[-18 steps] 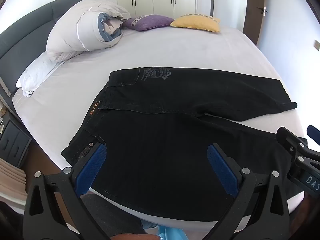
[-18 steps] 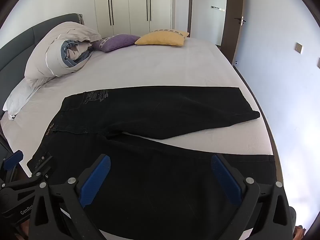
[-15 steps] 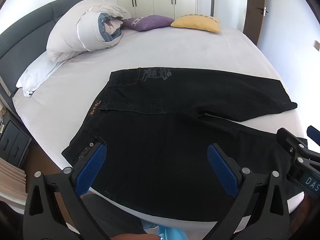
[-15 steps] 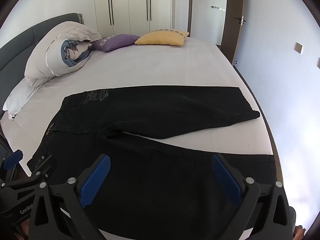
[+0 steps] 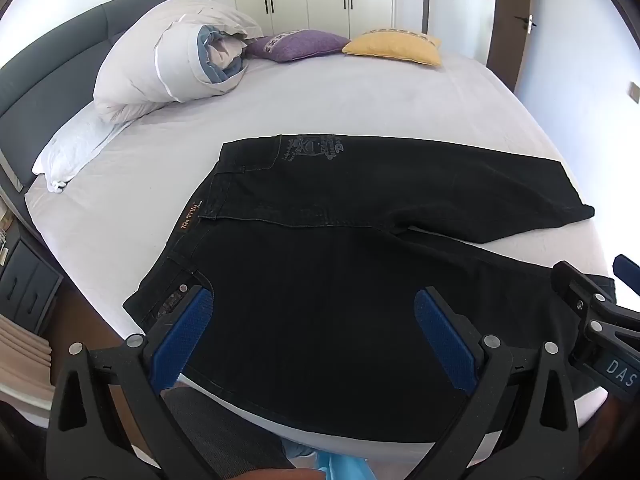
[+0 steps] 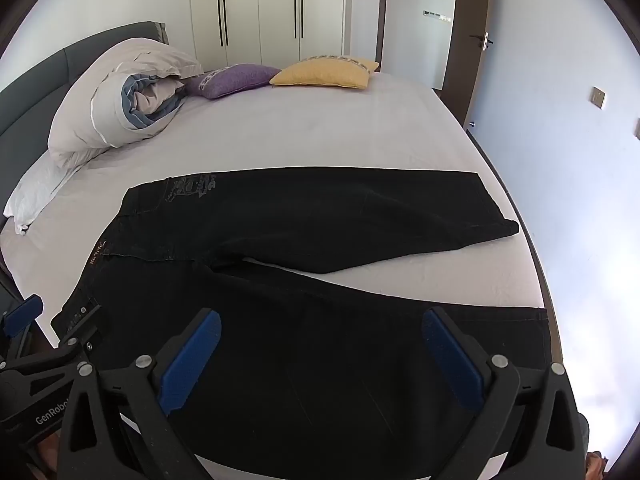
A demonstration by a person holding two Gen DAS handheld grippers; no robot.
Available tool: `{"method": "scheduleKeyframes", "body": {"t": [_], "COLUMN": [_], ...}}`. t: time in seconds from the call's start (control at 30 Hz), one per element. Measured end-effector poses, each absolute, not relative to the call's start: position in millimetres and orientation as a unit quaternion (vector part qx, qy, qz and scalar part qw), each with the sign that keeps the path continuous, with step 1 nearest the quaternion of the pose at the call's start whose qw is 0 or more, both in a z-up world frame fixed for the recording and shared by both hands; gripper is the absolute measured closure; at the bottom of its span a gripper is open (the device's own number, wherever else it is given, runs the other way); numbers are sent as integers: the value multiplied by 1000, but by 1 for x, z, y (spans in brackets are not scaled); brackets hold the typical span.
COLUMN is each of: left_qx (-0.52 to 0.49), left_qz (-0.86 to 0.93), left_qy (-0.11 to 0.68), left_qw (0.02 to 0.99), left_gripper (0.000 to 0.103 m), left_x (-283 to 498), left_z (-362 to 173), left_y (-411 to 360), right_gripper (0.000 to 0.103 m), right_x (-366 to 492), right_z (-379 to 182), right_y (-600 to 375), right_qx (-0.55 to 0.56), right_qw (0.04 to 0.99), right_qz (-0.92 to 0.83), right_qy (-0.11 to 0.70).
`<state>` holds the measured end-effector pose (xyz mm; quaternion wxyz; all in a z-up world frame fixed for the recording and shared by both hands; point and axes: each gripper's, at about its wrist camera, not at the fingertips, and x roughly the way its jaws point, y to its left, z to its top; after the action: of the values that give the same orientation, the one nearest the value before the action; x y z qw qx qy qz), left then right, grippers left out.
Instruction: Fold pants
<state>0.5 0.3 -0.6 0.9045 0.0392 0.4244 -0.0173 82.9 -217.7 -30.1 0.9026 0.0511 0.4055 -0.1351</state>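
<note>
White sheeting covers the wide bed (image 5: 360,96), with a grey padded headboard (image 5: 48,80) at far left, a rolled pale duvet (image 5: 160,64) beside it, and a purple cushion (image 5: 298,44) and a yellow cushion (image 5: 394,46) further back. We see the black denim pants (image 5: 320,280) lying flat across the near half of the mattress, their long axis running left to right: waistband at left, both legs reaching right and splayed apart in a narrow V. Our left gripper (image 5: 312,332) hangs just above the hip area near the waistband, jaws spread as wide as they go and holding nothing. Our right gripper (image 6: 320,344) hovers over the nearer leg, likewise fully open and empty. We judge the first fold calls for bringing one leg over the other, so the left takes the waist end and the right the leg end. Only the left wrist view shows the nearer waistband corner clearly; only the right wrist view shows the nearer leg's hem at the bed's right edge.
</note>
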Motion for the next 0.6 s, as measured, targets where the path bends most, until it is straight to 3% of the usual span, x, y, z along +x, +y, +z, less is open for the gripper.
{"method": "scheduleKeyframes", "body": {"t": [0.6], "left_qx": [38], "left_qz": [-17], "left_qy": [423], "left_qw": [905], "left_gripper": [0], "left_x": [-1], "left_z": [-1], "left_y": [1], "right_gripper": [0], "right_x": [82], "right_z": [-41], "right_y": [-214], "right_qx": [48], "right_qw": [901], "right_qz": [-137], "right_qy": [410]}}
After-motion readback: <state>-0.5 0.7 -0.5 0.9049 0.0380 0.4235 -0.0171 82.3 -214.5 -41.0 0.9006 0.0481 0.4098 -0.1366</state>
